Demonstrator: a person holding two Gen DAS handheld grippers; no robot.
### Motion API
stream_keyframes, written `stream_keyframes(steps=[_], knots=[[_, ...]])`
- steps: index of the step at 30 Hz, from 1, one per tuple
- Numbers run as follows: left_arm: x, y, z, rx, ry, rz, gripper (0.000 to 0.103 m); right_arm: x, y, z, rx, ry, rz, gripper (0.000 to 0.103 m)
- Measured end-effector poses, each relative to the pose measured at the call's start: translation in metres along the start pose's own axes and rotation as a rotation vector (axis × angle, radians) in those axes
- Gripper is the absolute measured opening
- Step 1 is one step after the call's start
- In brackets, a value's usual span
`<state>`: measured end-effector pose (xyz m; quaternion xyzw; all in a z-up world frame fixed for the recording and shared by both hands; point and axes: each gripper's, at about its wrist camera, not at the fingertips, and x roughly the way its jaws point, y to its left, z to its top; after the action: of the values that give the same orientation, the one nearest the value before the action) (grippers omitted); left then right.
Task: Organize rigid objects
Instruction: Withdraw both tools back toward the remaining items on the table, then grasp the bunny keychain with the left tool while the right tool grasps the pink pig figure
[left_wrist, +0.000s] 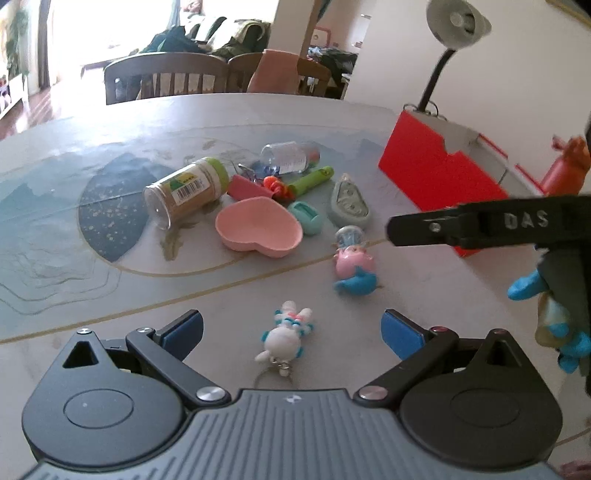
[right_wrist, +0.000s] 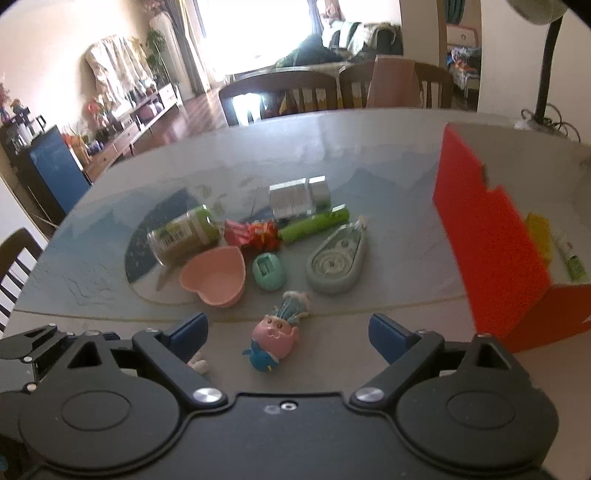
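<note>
A white bunny keychain (left_wrist: 286, 334) lies on the table between the wide-apart fingers of my left gripper (left_wrist: 291, 325), untouched. My right gripper (right_wrist: 290, 326) is open too, and a pink pig figure (right_wrist: 277, 334) lies between its blue pads (right_wrist: 384, 332) without contact. Beyond them is a cluster: a pink heart dish (left_wrist: 258, 230), a green-lidded jar (left_wrist: 188, 192) on its side, a teal sharpener-like piece (right_wrist: 269, 271), a correction tape (right_wrist: 338, 264), a green tube (right_wrist: 314, 225) and a clear bottle (left_wrist: 291, 157). An open red box (right_wrist: 491, 236) stands to the right.
A desk lamp (left_wrist: 456, 18) stands behind the red box, which holds a yellow item (right_wrist: 537, 232). Wooden chairs (left_wrist: 166, 75) line the table's far edge. A blue-gloved hand (left_wrist: 528, 288) holds the right gripper at the left wrist view's right side.
</note>
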<state>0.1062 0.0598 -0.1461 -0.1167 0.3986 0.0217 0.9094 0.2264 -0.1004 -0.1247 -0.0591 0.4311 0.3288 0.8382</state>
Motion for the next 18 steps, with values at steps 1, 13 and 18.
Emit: stream_keyframes(steps=[1, 13, 18], knots=[[0.003, 0.000, -0.002, 0.009, 0.001, 0.011, 0.103, 0.004, 0.002, 0.000, -0.002, 0.010, -0.002, 0.094], [0.028, 0.004, -0.015, 0.032, 0.032, 0.057, 0.103, 0.043, 0.018, -0.003, -0.048, 0.089, -0.047, 0.081], [0.030, 0.000, -0.014, 0.047, 0.027, 0.050, 0.101, 0.045, 0.020, -0.004, -0.052, 0.099, -0.051, 0.072]])
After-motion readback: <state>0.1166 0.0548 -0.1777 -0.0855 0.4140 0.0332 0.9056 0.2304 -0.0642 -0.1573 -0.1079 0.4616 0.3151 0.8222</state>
